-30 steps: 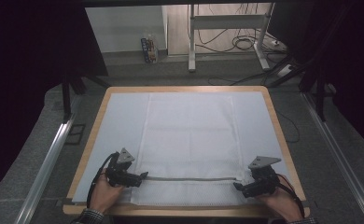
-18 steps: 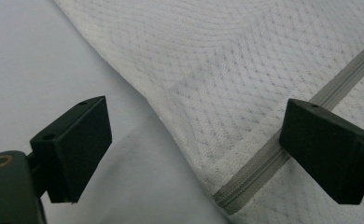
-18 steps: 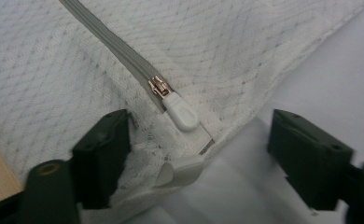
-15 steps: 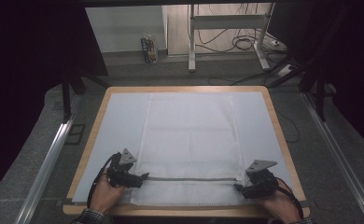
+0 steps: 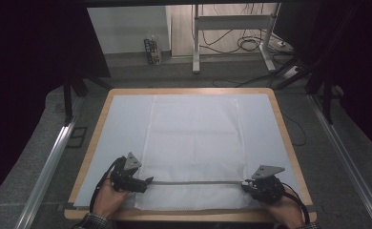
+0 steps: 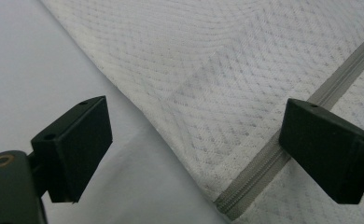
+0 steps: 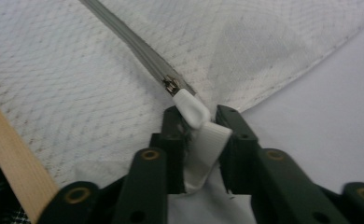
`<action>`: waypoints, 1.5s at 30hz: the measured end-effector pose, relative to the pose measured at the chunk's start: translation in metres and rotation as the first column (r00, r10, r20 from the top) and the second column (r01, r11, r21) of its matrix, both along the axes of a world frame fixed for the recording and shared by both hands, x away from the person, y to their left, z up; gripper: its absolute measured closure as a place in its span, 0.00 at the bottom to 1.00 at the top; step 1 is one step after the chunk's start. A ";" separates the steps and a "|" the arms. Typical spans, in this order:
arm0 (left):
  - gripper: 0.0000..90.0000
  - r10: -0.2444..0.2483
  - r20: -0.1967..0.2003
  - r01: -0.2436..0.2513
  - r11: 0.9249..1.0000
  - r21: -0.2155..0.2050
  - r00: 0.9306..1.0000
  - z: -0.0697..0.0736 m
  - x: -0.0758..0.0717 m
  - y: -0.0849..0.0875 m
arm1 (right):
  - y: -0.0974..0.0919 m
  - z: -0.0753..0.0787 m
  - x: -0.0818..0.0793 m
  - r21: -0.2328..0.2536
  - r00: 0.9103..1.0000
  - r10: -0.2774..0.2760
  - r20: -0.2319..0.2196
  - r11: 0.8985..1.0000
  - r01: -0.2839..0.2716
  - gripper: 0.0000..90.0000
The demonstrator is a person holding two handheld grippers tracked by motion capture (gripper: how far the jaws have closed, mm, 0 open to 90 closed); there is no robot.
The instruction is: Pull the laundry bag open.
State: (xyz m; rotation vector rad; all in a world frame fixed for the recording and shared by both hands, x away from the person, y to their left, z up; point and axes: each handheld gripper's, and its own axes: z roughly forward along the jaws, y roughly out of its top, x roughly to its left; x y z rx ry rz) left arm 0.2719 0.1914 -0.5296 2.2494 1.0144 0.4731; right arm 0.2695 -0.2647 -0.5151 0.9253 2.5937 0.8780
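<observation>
The tabletop [image 5: 279,119] has a pale wooden rim, and a light grey sheet [image 5: 122,138] covers nearly all of its surface. On that sheet lies a white mesh bag [image 5: 193,138], spread flat and reaching away from both hand-held grippers toward the far edge. A grey zipper [image 5: 196,182] crosses the bag from the left hand-held gripper [image 5: 146,182] to the right hand-held gripper [image 5: 246,185]. Bare sheet lies outward of each gripper. In the right gripper view a strip of wooden rim [image 7: 12,154] shows beside the gripper, next to the mesh.
</observation>
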 end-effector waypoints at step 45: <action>0.02 -0.328 0.009 0.324 0.927 -0.191 0.945 0.033 0.031 -0.146 | 0.003 0.017 -0.001 0.045 0.999 0.047 0.009 0.998 -0.047 0.92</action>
